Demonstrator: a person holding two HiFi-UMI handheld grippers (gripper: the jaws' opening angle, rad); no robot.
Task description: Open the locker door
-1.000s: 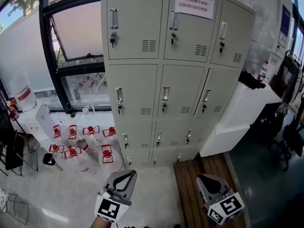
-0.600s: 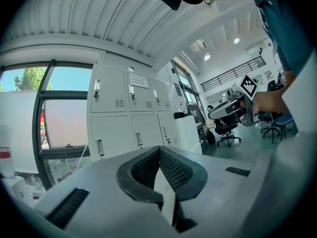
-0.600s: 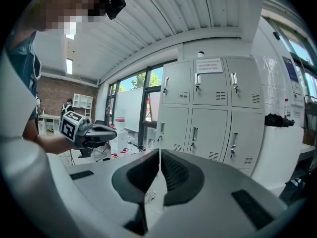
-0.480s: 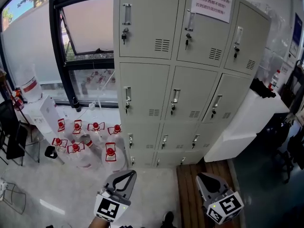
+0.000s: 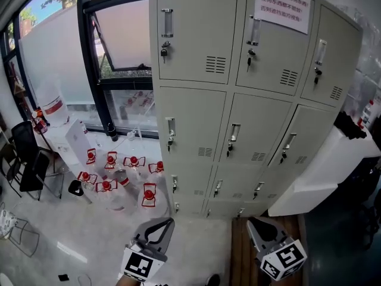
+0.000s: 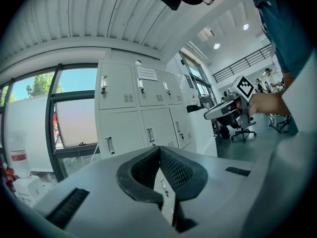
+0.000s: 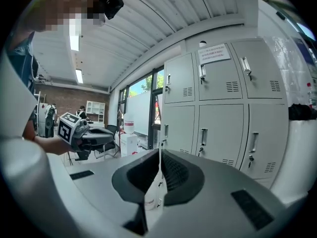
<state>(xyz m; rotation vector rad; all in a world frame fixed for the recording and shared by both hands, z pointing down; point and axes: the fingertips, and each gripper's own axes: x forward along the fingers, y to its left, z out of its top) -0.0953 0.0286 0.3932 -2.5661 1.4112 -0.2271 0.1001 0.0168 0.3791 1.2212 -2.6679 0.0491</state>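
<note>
A bank of pale grey lockers (image 5: 250, 100) stands ahead, three columns wide, every door shut. Each door has a vertical handle with a key below it, such as the middle-row left handle (image 5: 171, 130). A white paper notice (image 5: 281, 6) is stuck on the top middle door. My left gripper (image 5: 168, 221) is low in the head view, shut and empty, well short of the lockers. The right gripper (image 5: 250, 221) is beside it, also shut with nothing held. The lockers (image 6: 133, 113) also show beyond the left gripper (image 6: 159, 150), and the lockers (image 7: 223, 113) beyond the right gripper (image 7: 160, 155).
Several water bottles with red caps (image 5: 119, 180) stand on the floor left of the lockers, below a tall window (image 5: 119, 40). A white cabinet (image 5: 324, 171) abuts the lockers on the right. A black chair (image 5: 27, 159) is at far left. Dark wooden flooring (image 5: 238, 252) runs under the right gripper.
The head view has swung left and come closer, so the lockers now sit further right and larger. Both grippers keep their places at the bottom, still shut.
</note>
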